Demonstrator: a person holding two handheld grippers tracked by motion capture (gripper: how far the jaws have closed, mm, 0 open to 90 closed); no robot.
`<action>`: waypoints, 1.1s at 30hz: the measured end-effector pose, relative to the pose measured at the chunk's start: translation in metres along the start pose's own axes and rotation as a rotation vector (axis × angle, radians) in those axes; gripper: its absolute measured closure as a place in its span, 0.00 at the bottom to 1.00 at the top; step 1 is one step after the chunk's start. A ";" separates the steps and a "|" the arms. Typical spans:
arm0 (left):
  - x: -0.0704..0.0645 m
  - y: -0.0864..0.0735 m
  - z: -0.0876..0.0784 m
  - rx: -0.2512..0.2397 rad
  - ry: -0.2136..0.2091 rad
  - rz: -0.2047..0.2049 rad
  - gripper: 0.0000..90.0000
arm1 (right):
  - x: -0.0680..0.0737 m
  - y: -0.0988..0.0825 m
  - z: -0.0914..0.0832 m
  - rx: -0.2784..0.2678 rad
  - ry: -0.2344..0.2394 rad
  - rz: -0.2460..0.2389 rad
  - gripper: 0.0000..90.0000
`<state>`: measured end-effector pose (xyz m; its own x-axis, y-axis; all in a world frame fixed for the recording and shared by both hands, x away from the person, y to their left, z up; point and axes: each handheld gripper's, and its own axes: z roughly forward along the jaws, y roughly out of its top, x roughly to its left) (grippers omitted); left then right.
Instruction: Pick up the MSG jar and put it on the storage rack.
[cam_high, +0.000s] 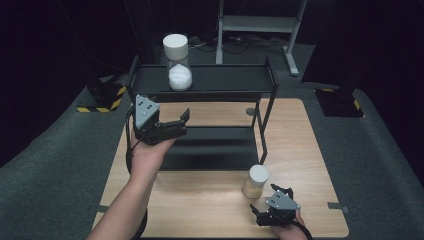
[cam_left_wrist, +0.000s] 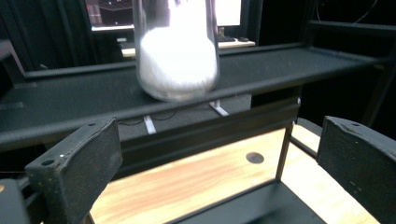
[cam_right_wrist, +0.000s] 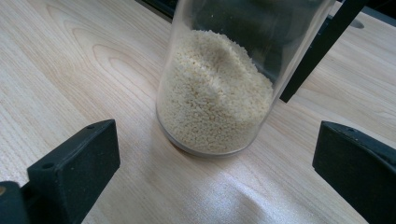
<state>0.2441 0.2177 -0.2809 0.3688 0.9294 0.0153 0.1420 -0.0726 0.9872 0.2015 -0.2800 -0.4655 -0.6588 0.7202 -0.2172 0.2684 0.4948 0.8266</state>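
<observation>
Nearest you, your right gripper (cam_high: 274, 207) sits low over the worktop (cam_high: 210, 210) with its jaws spread wide and nothing between them. Just beyond it stands a clear jar (cam_right_wrist: 219, 79) of pale grain, upright beside the black shelf's front leg (cam_high: 263, 145). It is likely glass (smooth, rigid, breakable) and about half full, so expect some weight low down; close on the straight wall around mid-height, not the white lid (cam_high: 258, 173). Farther off, your left gripper (cam_high: 172, 125) hangs wide and empty before the shelf. On the top shelf (cam_high: 225, 80) stands a second jar (cam_high: 179, 67) holding white powder, well apart from the first.
</observation>
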 end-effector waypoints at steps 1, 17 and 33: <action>0.000 -0.002 0.000 0.002 -0.002 0.002 0.00 | 0.000 0.000 0.000 0.000 0.000 0.000 0.00; -0.004 -0.063 -0.006 0.093 -0.052 0.002 0.00 | 0.001 0.001 0.000 0.004 -0.002 -0.003 0.00; -0.004 -0.137 -0.013 0.238 -0.116 -0.013 0.00 | 0.002 0.001 0.000 0.004 -0.005 -0.010 0.00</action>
<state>0.2107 0.2284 -0.4139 0.4661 0.8843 -0.0287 0.3540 -0.1567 0.9220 0.2005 -0.2780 -0.4655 -0.6576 0.7179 -0.2282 0.2645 0.5037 0.8224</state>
